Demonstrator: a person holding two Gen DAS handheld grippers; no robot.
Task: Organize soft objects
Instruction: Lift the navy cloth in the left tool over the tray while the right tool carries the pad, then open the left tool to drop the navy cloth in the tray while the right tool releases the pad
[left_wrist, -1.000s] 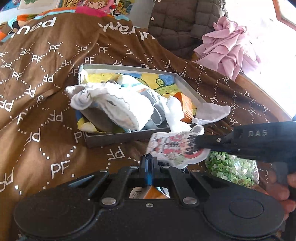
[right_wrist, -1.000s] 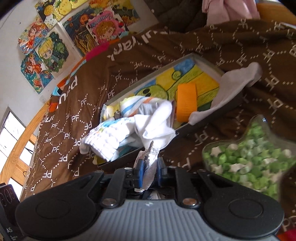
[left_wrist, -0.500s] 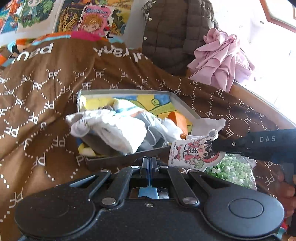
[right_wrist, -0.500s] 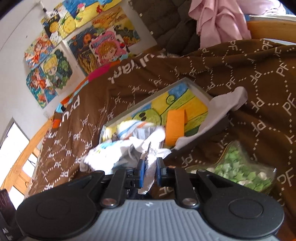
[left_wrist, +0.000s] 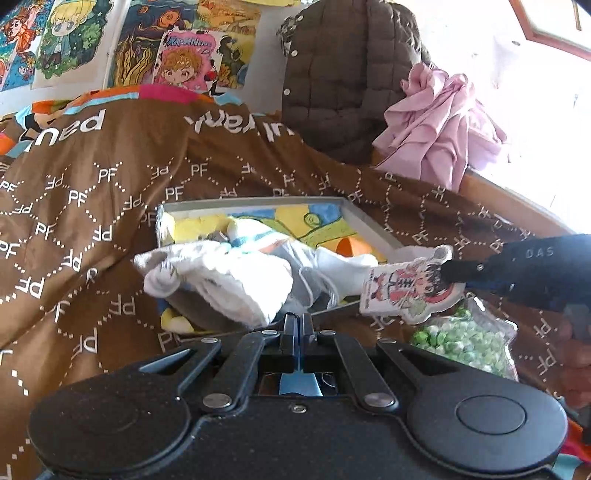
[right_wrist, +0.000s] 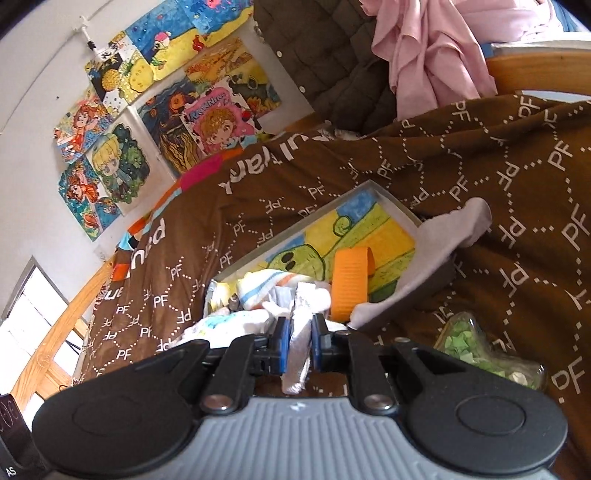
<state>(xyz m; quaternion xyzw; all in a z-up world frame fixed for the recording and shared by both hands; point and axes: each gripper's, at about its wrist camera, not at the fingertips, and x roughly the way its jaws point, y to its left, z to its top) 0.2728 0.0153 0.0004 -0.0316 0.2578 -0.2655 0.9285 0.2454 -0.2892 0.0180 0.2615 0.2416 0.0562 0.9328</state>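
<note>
From my left side, my left gripper (left_wrist: 297, 325) was pressed together with nothing in it. My right gripper (left_wrist: 448, 271) held the flat cartoon-girl plush charm (left_wrist: 404, 290) just beside the shallow grey box (left_wrist: 373, 227) of white socks (left_wrist: 236, 286).

From my right side, my right gripper (right_wrist: 300, 338) was clamped on the charm (right_wrist: 300, 341). The box (right_wrist: 397, 206) lay straight ahead, nearer my right hand.
</note>
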